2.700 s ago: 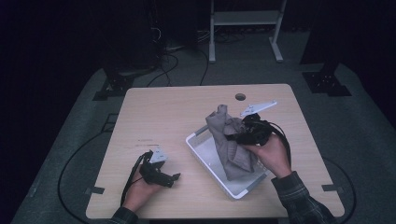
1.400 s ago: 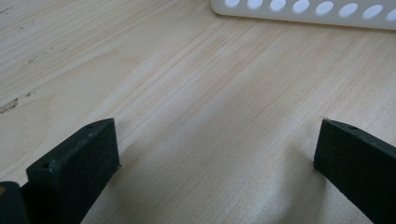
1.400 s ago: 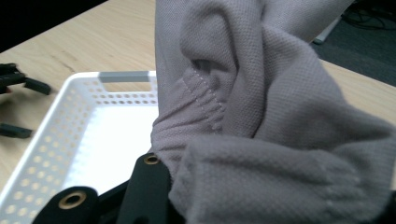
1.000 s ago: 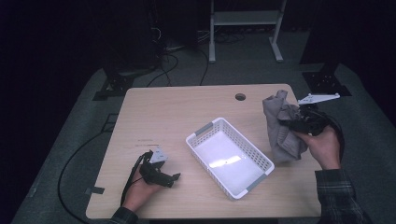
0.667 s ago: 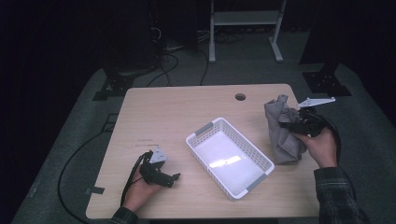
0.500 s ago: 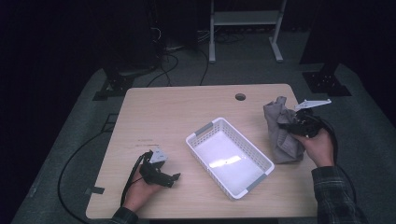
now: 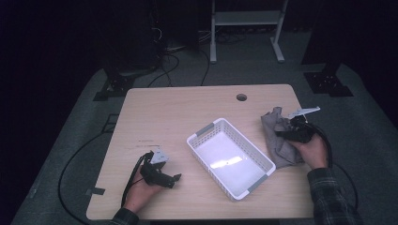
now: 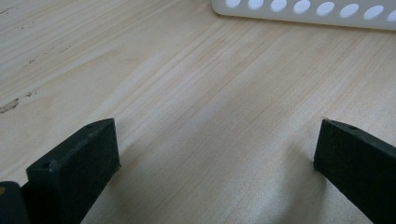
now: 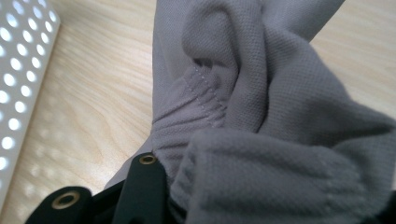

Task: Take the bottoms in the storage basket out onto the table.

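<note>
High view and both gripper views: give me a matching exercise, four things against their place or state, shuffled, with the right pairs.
Things:
1. grey cloth
2. white basket
3. left gripper
4. right gripper

Places or states:
A. empty, in the middle of the table
B. fingers wide apart over bare wood
C. bunched on the table to the right of the basket
D. closed on fabric

Pairs: 1-C, 2-A, 3-B, 4-D

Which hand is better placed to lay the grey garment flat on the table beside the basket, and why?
Right. The right gripper already clamps the grey garment, partly resting on the table. The left gripper rests open across the white basket.
</note>
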